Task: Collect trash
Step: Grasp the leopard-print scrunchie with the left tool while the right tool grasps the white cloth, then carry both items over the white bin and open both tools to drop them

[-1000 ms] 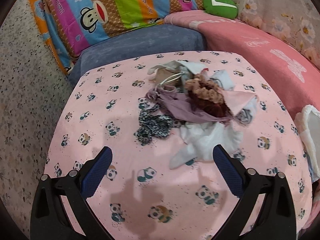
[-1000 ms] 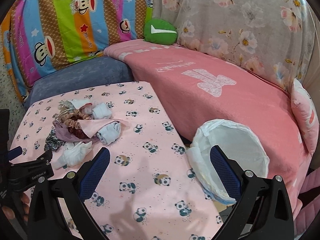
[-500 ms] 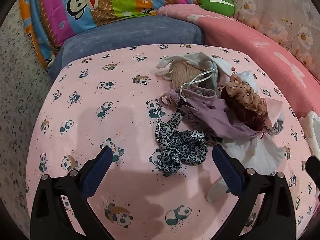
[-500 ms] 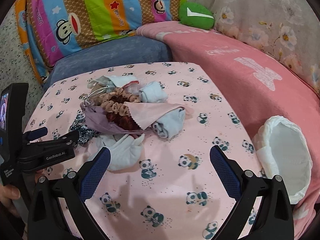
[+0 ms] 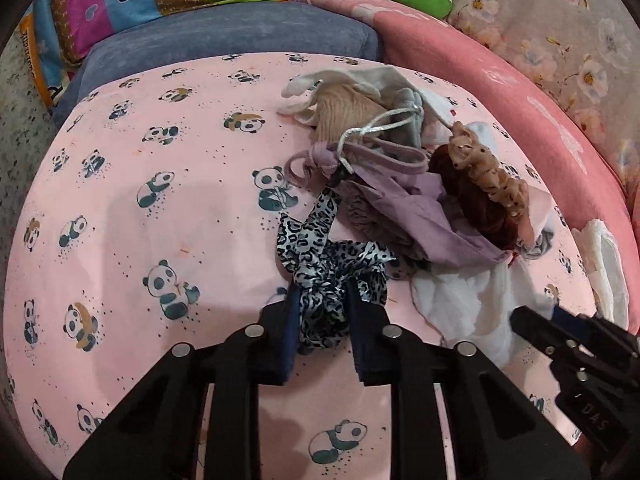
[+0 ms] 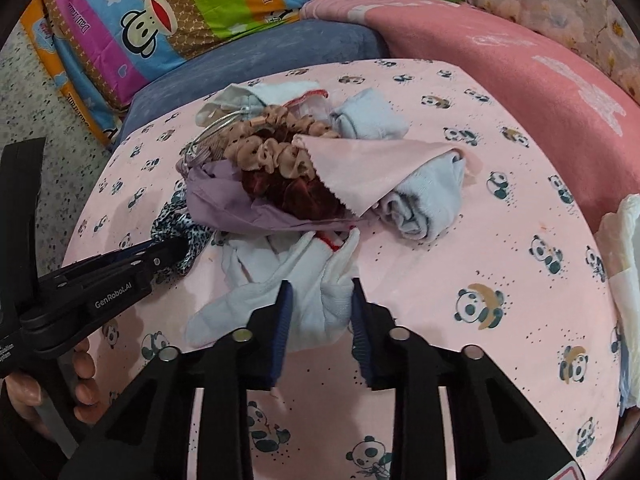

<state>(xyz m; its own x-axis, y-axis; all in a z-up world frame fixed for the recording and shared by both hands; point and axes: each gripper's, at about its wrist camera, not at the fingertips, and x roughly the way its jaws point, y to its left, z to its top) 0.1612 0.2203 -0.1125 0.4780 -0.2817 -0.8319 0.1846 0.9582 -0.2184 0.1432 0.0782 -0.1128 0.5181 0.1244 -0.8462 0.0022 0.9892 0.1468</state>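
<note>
White lettering "GenRobot.AI" on the side of the left gripper (image 6: 114,294), seen from the right wrist view. "DAS" embossed on the black body of the right gripper (image 5: 592,416), left wrist view; remainder cut off. Striped monkey-print cushion (image 6: 192,4) carries small repeated script, partly legible as "Dau...ank". Other cushion print too blurred to read.

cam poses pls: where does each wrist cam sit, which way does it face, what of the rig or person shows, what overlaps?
Left wrist: on the left hand-held gripper, facing forward-down at the leopard-print scrunchie it pinches; right hand-held gripper enters at right.
Right wrist: on the right hand-held gripper, facing the white sock it pinches; left hand-held gripper and fingers at left.
Shared: panda tablecloth, pile, both items.
</note>
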